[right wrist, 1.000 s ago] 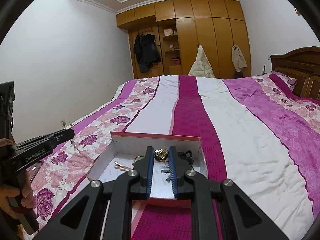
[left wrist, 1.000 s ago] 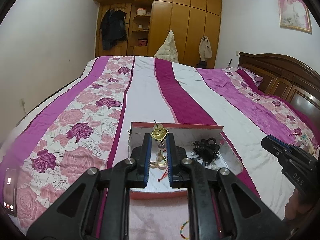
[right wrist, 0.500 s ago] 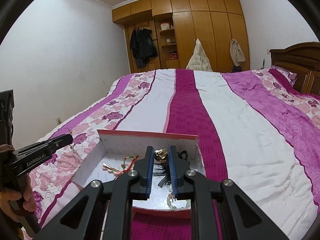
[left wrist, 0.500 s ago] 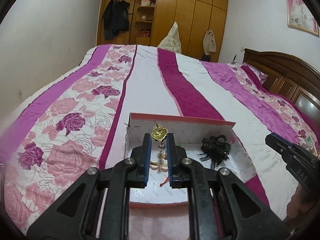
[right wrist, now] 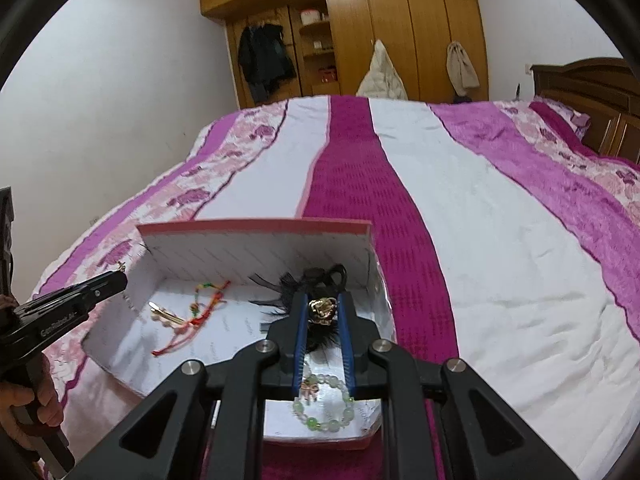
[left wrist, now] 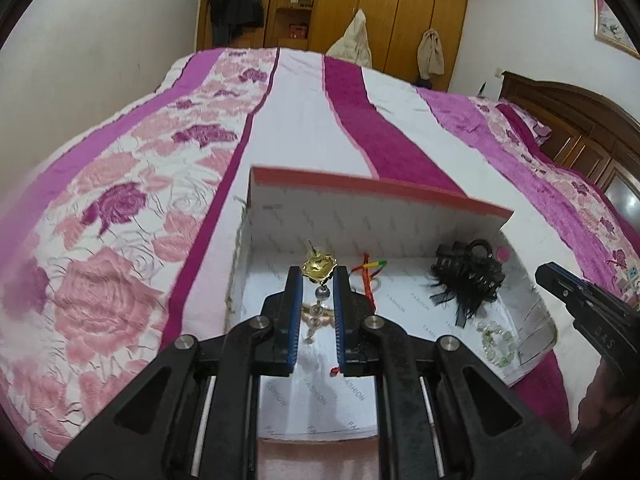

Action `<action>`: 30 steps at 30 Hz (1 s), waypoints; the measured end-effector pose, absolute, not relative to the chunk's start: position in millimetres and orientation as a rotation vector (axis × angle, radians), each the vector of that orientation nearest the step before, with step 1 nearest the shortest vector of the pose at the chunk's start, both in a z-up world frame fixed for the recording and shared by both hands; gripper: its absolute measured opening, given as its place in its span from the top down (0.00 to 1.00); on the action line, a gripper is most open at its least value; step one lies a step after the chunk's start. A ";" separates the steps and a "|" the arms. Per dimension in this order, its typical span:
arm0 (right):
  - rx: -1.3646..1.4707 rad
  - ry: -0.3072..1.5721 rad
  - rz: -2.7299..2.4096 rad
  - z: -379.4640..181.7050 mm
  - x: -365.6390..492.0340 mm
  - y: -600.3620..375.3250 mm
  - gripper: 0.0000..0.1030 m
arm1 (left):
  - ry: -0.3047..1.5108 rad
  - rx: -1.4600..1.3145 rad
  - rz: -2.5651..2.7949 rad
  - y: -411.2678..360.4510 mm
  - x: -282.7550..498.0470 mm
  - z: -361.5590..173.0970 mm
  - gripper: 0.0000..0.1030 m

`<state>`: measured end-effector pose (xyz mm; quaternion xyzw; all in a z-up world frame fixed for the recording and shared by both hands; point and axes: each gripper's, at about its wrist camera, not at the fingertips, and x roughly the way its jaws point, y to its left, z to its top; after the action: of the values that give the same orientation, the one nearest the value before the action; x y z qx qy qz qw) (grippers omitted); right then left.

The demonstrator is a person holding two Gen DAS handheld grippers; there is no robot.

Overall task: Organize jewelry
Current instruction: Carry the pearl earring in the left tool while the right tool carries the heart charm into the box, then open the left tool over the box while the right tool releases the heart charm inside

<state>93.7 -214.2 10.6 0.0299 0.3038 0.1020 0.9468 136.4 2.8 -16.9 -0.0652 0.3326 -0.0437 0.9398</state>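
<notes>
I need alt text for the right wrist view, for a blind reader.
The right gripper holds a gold ornament over an open white box on a striped bed. Inside lie a green bead bracelet, a black hair clip and a red cord.

Counted: one open box [right wrist: 256, 252]; two gold ornaments [left wrist: 319, 267] [right wrist: 323, 309]; one black feathered hair clip [left wrist: 466, 276]; one green bead bracelet [right wrist: 324, 404]; one red cord bracelet [right wrist: 200, 316].

striped floral bedspread [right wrist: 460, 208], wooden wardrobe [right wrist: 384, 20], dark coat [right wrist: 264, 60] hanging.
</notes>
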 end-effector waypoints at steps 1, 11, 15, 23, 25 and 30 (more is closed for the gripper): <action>0.063 0.634 0.202 6.3 97.3 -215.0 0.83 | 0.693 -0.131 -0.086 2.0 137.9 -20.8 0.94; 0.069 0.708 0.170 -16.9 116.6 -220.0 0.83 | 0.774 -0.097 -0.067 -5.7 146.2 -40.4 0.94; 0.074 0.725 0.165 -21.8 120.1 -222.3 0.83 | 0.781 -0.094 -0.059 -6.2 146.7 -40.7 0.93; 0.100 0.731 0.171 -23.3 120.5 -226.0 0.75 | 0.785 -0.116 -0.052 -2.5 147.9 -40.8 0.70; 0.108 0.723 0.178 -21.0 119.1 -227.5 0.70 | 0.785 -0.118 -0.048 -1.5 146.7 -39.8 0.69; 0.109 0.706 0.188 -12.0 112.6 -228.7 0.68 | 0.777 -0.103 -0.047 -2.0 143.0 -33.1 0.68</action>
<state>112.6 -228.7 -12.0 0.0531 0.3450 0.0917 0.9326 143.0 -2.0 -33.1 -0.0500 0.3786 -0.0227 0.9239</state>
